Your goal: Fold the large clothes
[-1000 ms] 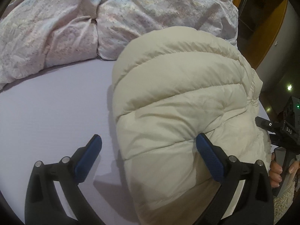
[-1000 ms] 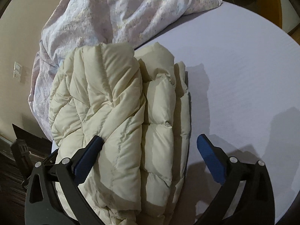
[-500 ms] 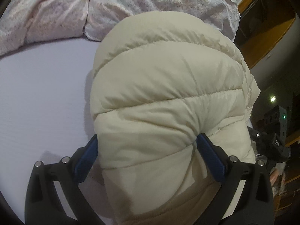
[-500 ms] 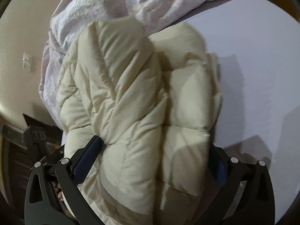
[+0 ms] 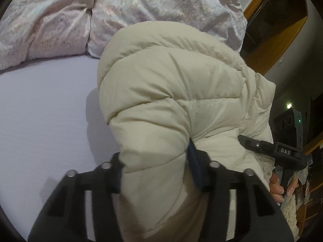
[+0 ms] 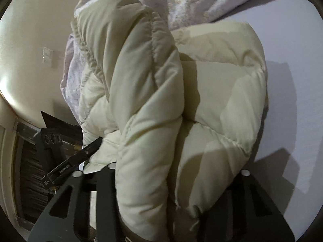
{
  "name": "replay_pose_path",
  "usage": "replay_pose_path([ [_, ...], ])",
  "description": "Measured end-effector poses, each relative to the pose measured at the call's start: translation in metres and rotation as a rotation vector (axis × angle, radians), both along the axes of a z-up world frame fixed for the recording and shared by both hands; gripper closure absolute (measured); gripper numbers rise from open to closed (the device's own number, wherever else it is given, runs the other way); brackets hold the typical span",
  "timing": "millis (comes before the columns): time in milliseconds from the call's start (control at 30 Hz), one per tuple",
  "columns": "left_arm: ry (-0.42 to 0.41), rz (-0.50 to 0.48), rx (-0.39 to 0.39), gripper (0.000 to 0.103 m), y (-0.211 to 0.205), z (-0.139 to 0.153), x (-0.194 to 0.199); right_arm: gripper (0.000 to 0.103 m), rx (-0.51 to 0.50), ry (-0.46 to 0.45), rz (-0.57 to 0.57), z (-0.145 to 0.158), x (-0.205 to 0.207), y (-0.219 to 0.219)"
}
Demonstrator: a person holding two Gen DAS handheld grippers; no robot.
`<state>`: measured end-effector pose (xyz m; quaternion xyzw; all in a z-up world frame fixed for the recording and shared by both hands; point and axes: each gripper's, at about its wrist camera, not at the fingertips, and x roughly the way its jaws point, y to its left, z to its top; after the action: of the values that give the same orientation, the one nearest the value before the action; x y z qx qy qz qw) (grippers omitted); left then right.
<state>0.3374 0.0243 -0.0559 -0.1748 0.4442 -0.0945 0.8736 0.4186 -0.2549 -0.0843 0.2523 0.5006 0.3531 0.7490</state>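
Puffer jacket (image 5: pixel 173 92) bulges between both claws (each clamped).

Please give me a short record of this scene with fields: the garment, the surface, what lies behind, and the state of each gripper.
garment: cream puffer jacket, bundled on the bed
surface: lilac bed sheet
behind: crumpled floral duvet
left gripper: closed on a fold of the jacket
right gripper: closed on the jacket's thick near edge
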Motion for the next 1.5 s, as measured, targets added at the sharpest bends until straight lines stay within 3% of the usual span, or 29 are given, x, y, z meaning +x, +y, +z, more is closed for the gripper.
replay_pose_path([
  [133,-0.045,0.023,0.047,0.066,0.01,0.013,-0.011,0.073,-0.003,-0.04,0.023,0.012,-0.003,0.018],
  [367,-0.105,0.137,0.164,0.067,0.049,0.035,-0.035,0.075,0.0,-0.095,0.114,0.027,-0.002,0.083],
  [700,-0.123,0.24,0.224,0.067,0.106,0.053,-0.052,0.075,-0.02,-0.179,0.173,0.04,0.005,0.141],
  [867,-0.114,0.258,0.278,0.065,0.117,0.046,-0.048,0.074,-0.064,-0.18,0.157,0.028,0.01,0.156],
  [933,-0.103,0.266,0.3,0.062,0.119,0.038,-0.042,0.071,-0.089,-0.18,0.139,0.024,0.012,0.163],
  [1033,-0.1,0.271,0.351,0.058,0.116,0.03,-0.037,0.059,-0.139,-0.185,0.115,0.021,0.013,0.168],
  [1100,-0.097,0.271,0.38,0.056,0.113,0.028,-0.037,0.04,-0.197,-0.196,0.096,0.021,0.011,0.174],
  [1200,-0.095,0.271,0.401,0.046,0.11,0.029,-0.038,0.025,-0.255,-0.198,0.057,0.02,0.009,0.165],
  [1333,-0.102,0.29,0.469,0.033,0.103,0.035,-0.045,0.021,-0.289,-0.224,0.003,0.035,-0.002,0.15],
  [1500,-0.123,0.312,0.498,0.025,0.105,0.049,-0.054,0.019,-0.399,-0.378,-0.14,0.07,-0.02,0.125],
])
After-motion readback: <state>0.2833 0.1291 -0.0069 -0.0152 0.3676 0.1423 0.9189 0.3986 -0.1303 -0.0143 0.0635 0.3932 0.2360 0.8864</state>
